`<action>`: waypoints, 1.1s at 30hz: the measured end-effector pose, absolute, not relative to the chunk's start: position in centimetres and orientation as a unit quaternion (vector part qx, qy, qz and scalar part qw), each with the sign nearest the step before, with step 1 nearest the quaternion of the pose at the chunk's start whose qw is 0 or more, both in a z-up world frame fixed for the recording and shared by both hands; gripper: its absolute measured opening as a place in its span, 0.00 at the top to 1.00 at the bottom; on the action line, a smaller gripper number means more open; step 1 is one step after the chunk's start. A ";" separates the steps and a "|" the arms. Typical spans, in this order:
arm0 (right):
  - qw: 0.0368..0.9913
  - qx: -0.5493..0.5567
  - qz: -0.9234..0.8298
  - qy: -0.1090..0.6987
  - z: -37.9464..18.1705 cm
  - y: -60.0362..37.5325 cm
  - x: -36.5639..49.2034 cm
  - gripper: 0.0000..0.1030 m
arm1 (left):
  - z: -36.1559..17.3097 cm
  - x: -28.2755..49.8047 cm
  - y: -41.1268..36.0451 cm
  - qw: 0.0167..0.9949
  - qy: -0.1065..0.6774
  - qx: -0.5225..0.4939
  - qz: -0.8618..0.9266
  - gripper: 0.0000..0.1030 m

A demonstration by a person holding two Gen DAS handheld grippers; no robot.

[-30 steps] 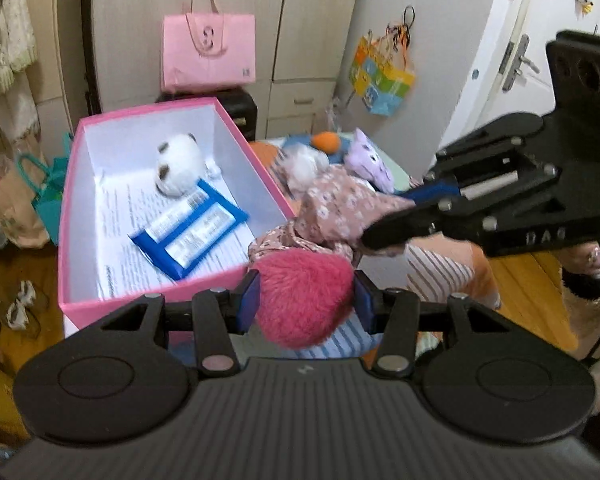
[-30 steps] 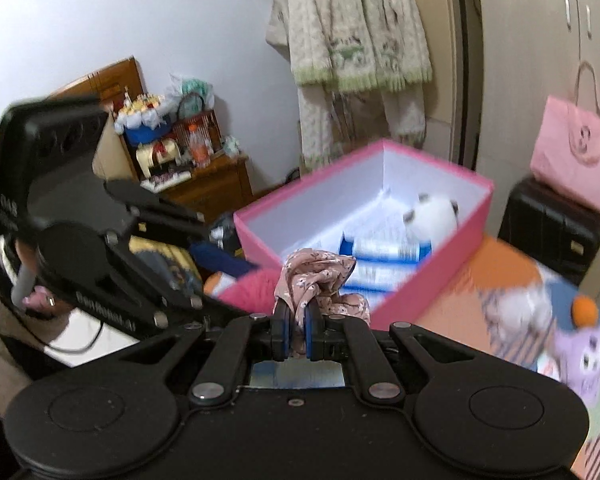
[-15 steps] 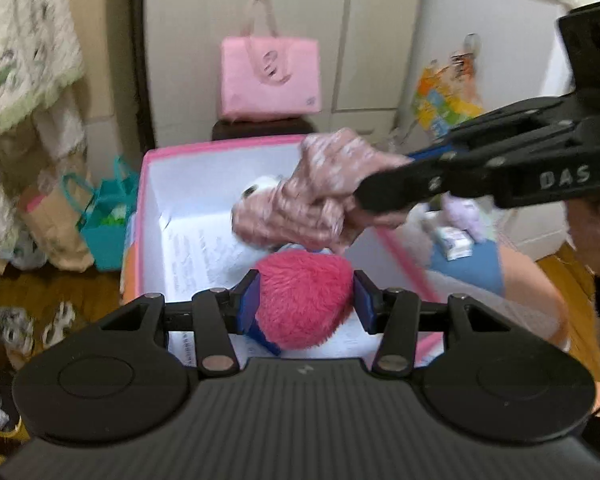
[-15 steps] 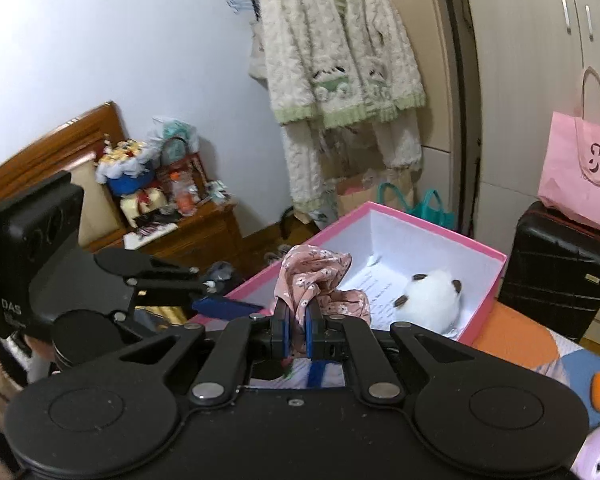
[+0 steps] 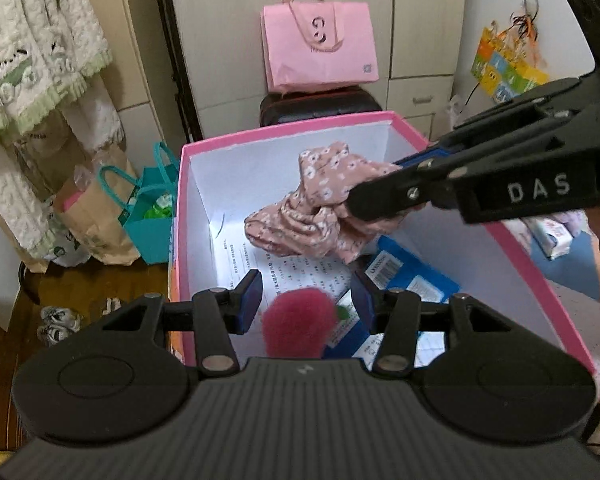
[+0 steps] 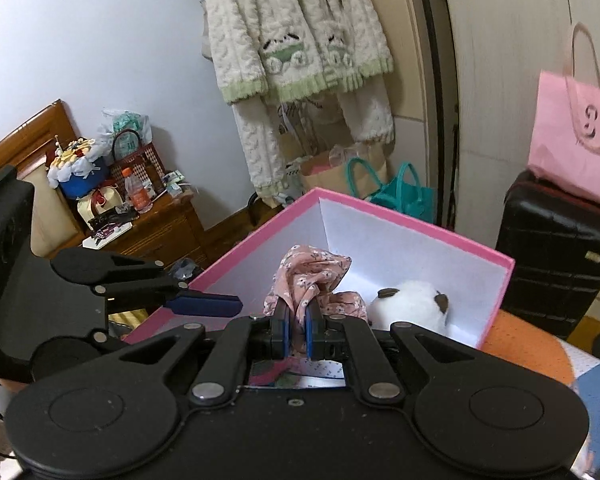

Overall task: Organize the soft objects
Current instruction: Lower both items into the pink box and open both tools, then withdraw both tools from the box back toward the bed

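The pink box [image 5: 380, 118], white inside and open at the top, fills the middle of both views, with a black suitcase [image 5: 320, 106] just behind its far wall and a pink paper bag [image 5: 320, 48] standing on the suitcase; a cream knitted garment with green trim [image 6: 296, 36] hangs by the wardrobe, above a teal bag [image 5: 148, 220] and a brown paper bag on the wooden floor; printed paper sheets [image 5: 300, 272] line the bottom of the box, and a blue packet [image 5: 412, 276] lies on them toward the near right; the right tongs [image 5: 364, 200] reach in over the right wall of the box, their pads squeezed almost together on a pink floral cloth [image 5: 316, 208], which hangs bunched above the papers inside the box; a white plush toy with brown ears [image 6: 410, 308] sits in the box just beside the cloth in the right wrist view; the left tongs [image 5: 306, 300] hang over the near end of the box, jaws moderately apart, with a fuzzy pink pom-pom [image 5: 298, 322] below and between them; a gap shows on each side of the ball, so the pads do not press it, and whether it rests on the papers I cannot tell.
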State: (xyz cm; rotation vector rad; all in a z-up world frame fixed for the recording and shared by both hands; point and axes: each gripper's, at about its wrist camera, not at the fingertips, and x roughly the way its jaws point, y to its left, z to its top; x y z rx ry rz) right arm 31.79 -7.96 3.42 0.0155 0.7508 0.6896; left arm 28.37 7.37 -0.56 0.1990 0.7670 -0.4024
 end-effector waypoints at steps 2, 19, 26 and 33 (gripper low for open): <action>0.871 0.009 0.327 0.368 2.7 -7.7 32.5 0.88 | -0.9 29.1 7.4 0.900 0.380 0.094 -0.192 0.53; 0.882 -0.011 0.313 0.353 2.8 -10.3 27.8 0.58 | 1.7 24.4 9.2 0.893 0.381 0.061 -0.232 0.43; 0.889 -0.036 0.308 0.335 4.4 -12.1 22.4 0.58 | 3.1 21.6 9.3 0.888 0.380 0.057 -0.251 0.41; 0.899 -0.056 0.297 0.317 6.6 -14.7 16.9 0.57 | 4.4 18.2 8.9 0.887 0.372 0.065 -0.265 0.40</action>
